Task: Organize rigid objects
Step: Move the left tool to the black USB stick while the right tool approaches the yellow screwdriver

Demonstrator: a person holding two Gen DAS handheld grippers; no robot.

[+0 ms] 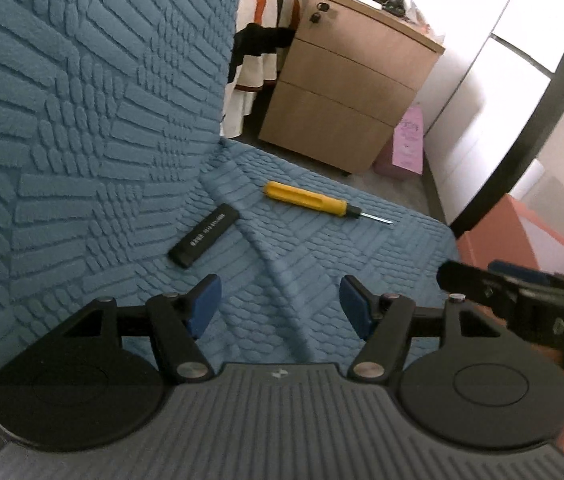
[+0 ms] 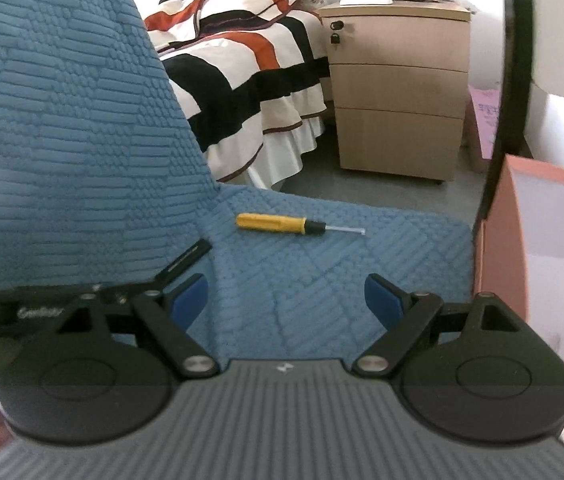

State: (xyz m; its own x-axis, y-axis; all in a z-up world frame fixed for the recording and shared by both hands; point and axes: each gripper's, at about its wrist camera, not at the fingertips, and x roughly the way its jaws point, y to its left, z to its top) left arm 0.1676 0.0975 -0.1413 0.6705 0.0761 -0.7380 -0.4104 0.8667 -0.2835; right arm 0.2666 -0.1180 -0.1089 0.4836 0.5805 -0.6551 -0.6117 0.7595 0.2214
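Now you are hovering both tools over the blue textured seat cover (image 1: 321,240), jaws spread wide and gripping nothing: left gripper (image 1: 280,306) and right gripper (image 2: 285,300). Working left to right, the flat black rectangular plastic stick (image 1: 204,235) is lying by the backrest crease; it looks light, stiff and slick, so pinch across its narrow sides. Further right, the yellow-handled small screwdriver (image 1: 313,201) is resting near it; take its ribbed handle, not the thin shaft.
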